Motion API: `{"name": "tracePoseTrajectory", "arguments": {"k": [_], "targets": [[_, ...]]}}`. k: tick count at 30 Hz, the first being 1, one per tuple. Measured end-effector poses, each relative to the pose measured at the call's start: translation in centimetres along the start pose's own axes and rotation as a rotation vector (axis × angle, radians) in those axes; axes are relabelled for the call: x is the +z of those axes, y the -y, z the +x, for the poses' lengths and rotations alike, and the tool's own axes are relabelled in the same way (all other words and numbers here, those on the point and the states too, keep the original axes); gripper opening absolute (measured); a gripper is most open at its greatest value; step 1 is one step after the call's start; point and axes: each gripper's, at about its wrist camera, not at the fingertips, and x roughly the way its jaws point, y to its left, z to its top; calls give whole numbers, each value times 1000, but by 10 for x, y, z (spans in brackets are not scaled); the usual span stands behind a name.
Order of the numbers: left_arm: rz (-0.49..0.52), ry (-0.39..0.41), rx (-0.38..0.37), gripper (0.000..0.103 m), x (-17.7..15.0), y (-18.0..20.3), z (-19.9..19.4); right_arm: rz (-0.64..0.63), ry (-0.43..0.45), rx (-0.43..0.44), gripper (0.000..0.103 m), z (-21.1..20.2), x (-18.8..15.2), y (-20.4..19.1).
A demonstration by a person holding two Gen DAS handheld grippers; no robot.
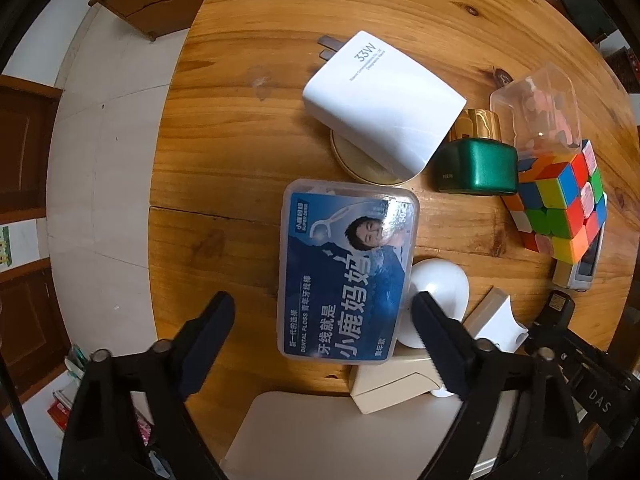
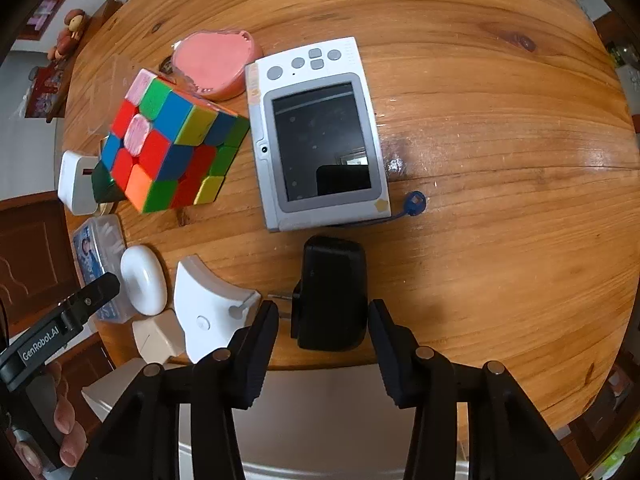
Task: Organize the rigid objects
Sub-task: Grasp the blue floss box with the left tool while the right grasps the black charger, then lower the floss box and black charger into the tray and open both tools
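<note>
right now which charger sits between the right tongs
The black plug-in charger, lying between the open right tongs; the white 33W charger lies farther off, propped on a round disc.

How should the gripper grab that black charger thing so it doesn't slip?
Probably across its two long flat sides. The black charger lies flat, pointing away from the right gripper, whose open fingers already flank it. Come straight in from the table's near edge, low, then close on the middle.
</note>
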Motion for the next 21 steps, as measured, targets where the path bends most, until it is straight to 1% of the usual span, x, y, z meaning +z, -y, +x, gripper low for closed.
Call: {"name": "tracePoseTrajectory", "arguments": {"k": [1, 3, 4, 8, 10, 13, 18, 21], "targets": [[-1, 2, 0, 84, 0, 0, -1, 1, 0, -4, 41, 1, 3, 2], [-2, 9, -18, 77, 1, 3, -4, 8, 1, -4, 41, 4, 4, 5], [-3, 7, -31, 67, 2, 6, -4, 11, 6, 3, 41, 4, 4, 6], [4, 23, -30, 67, 1, 10, -4, 31, 16, 37, 40, 4, 5, 17], [10, 34, -23, 67, -7, 18, -7, 44, 23, 58, 40, 6, 7, 22], [-1, 35, -42, 67, -10, 14, -12, 49, 32, 75, 40, -5, 5, 32], [-2, 68, -74, 67, -21, 6, -37, 43, 52, 106, 40, -19, 2, 33], [6, 95, -95, 67, -29, -2, -60, 40, 66, 126, 40, -26, -1, 29]]}}
